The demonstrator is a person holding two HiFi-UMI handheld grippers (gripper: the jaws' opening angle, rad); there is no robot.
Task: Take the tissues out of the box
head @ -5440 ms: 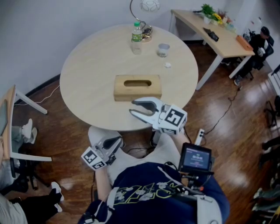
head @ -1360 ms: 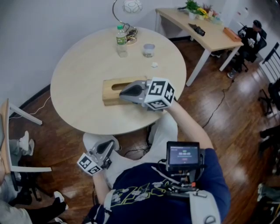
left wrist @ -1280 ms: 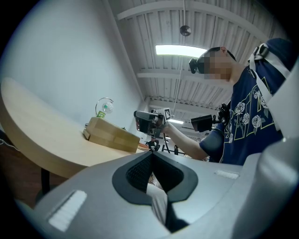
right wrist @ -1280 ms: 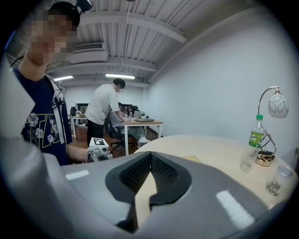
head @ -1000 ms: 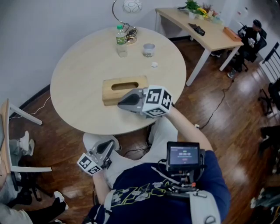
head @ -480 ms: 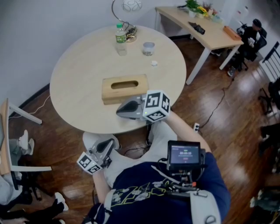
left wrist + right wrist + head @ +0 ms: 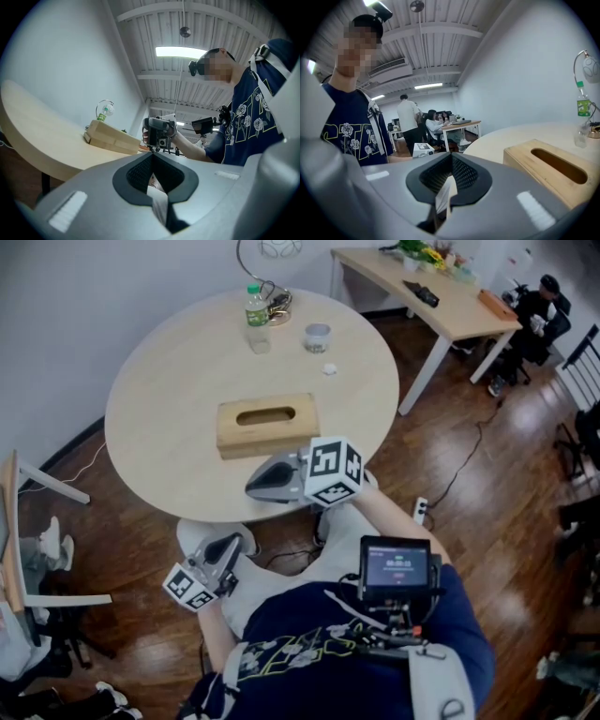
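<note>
The box (image 7: 267, 425) is a wooden one lying flat near the middle of the round worktop (image 7: 159, 399), with its long slot facing up. The slot looks dark, and I cannot tell from any view whether tissues show in it.

The right tongs (image 7: 253, 489) hover at 6 o'clock of the box, apart from it, over the near edge of the worktop and pointing toward 9 o'clock. In the right gripper view the tongs (image 7: 451, 157) are closed together. A thin pale strip shows at the seam, and I cannot tell whether it is tissue or part of the pads. In that view the box (image 7: 525, 161) lies at 3 o'clock of the tips, its slot turned up.

The left tongs (image 7: 231, 544) hang low at 7 o'clock of the right ones, off the worktop and over the person's lap. The left gripper view shows these tongs (image 7: 152, 155) closed too, with the same pale strip at the seam. Beyond them is the box (image 7: 110, 138), seen from the side on the worktop edge.

A bottle (image 7: 255, 307) stands at 12 o'clock of the box, well apart from it near the far rim. A cup (image 7: 317, 337) sits at 1 o'clock, with a small white scrap (image 7: 329, 369) just nearer than the cup.
</note>
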